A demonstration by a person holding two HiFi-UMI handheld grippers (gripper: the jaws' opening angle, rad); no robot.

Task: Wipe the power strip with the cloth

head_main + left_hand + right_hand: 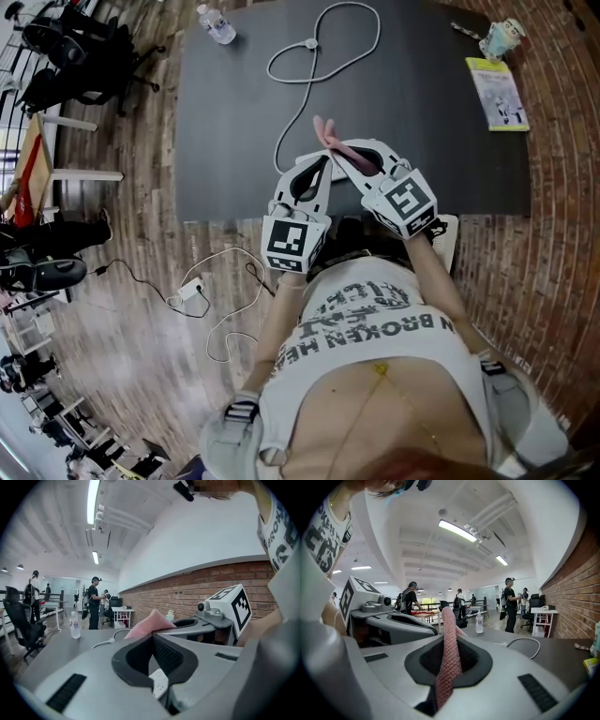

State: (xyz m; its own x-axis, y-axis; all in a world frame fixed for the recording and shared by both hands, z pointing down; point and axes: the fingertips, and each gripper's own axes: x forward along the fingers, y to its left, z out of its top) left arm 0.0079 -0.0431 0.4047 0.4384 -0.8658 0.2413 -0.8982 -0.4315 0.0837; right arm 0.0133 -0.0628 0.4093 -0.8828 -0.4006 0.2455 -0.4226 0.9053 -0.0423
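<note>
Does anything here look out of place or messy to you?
Nothing looks spilled or broken. The white cord sprawls in loose loops across the black table, and a cabled white adapter lies loose on the wooden floor. The pink cloth pokes up, pinched in the right gripper.

The white T-shirt (375,323) carries dark print, seen upside down; only the word "BROKEN" reads clearly. Print on the yellow booklet (498,94) is too small to read.
</note>
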